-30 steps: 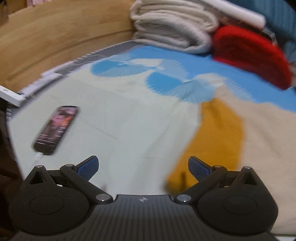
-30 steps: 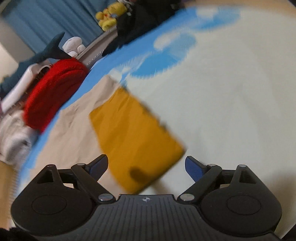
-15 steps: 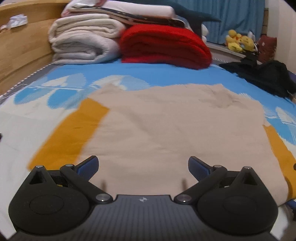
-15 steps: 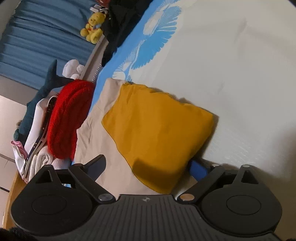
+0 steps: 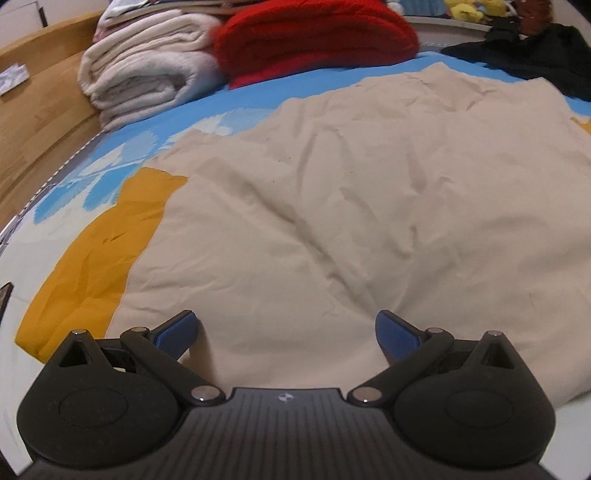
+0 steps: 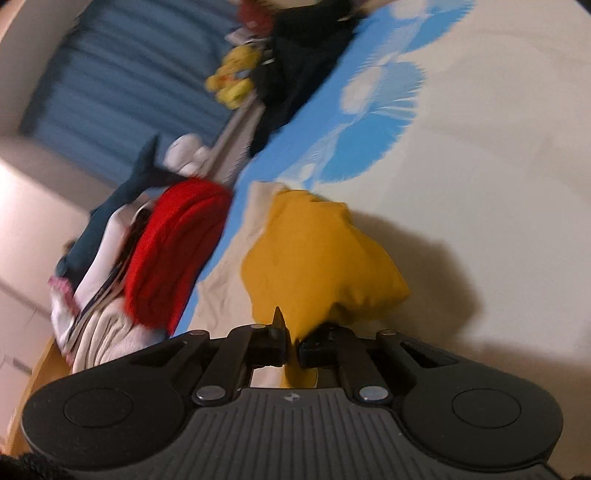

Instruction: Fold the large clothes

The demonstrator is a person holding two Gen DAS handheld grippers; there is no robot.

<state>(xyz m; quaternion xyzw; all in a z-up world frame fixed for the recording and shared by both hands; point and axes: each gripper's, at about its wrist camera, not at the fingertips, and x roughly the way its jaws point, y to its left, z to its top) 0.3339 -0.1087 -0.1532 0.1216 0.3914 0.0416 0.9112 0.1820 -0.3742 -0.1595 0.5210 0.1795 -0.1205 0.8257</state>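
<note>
One large garment [image 5: 351,206], beige with two mustard sleeves, lay spread on the bedsheet [image 5: 207,114]. One sleeve [image 5: 99,254] stretched toward 9 o'clock of the left view; the other sleeve [image 6: 317,258] was bunched and pinched between the closed jaws of the right gripper [image 6: 291,345]. The left gripper [image 5: 286,332] sat with jaws wide apart over the beige hem, holding nothing. At 12 o'clock were one red blanket [image 5: 314,33] and one white folded blanket [image 5: 144,66], both cut off at the frame's top. The right view was motion-blurred.
</note>
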